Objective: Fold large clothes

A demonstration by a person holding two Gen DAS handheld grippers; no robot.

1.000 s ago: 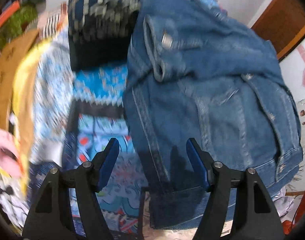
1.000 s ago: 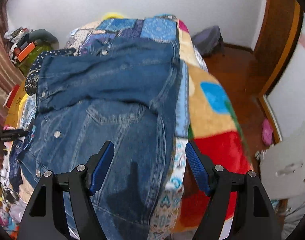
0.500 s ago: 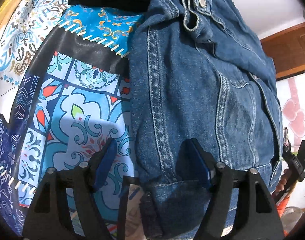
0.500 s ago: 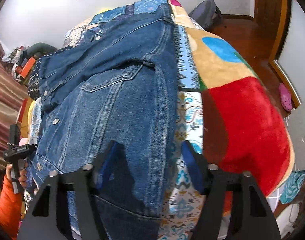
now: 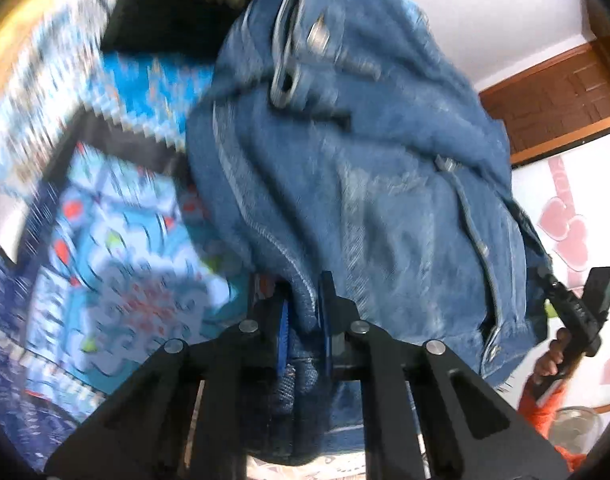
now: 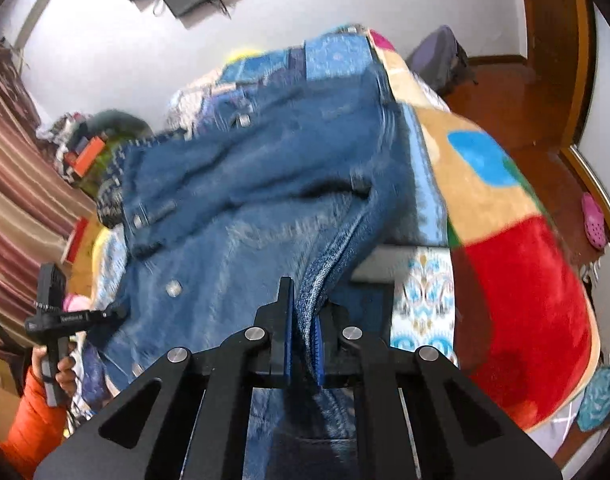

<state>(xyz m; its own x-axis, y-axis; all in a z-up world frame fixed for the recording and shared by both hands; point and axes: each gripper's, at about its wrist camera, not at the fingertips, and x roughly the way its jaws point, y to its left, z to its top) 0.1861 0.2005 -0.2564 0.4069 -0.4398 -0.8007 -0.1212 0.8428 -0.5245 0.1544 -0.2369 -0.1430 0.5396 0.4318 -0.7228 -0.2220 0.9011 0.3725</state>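
A blue denim jacket [image 5: 385, 180] lies spread on the bed, its lower hem toward me. My left gripper [image 5: 303, 288] is closing on a bunched fold at the jacket's left hem corner, pads pressing the cloth. My right gripper [image 6: 305, 300] is closing on a seam fold of the jacket [image 6: 245, 220] at its right hem corner, denim pinched between the blue pads. Each view shows the other tool in a hand with an orange sleeve: the right one [image 5: 581, 304], the left one [image 6: 65, 316].
The patterned blue bedsheet [image 5: 105, 260] runs left of the jacket. A red, tan and blue blanket [image 6: 517, 280] hangs over the bed's right side. A dark bag [image 6: 437, 60] and pink slipper [image 6: 593, 220] lie on the wooden floor; a striped curtain [image 6: 13, 200] hangs left.
Both grippers went from wide open over the jacket's hem corners to closed on folds of denim. The cloth has bunched up and lifted slightly at both grips.
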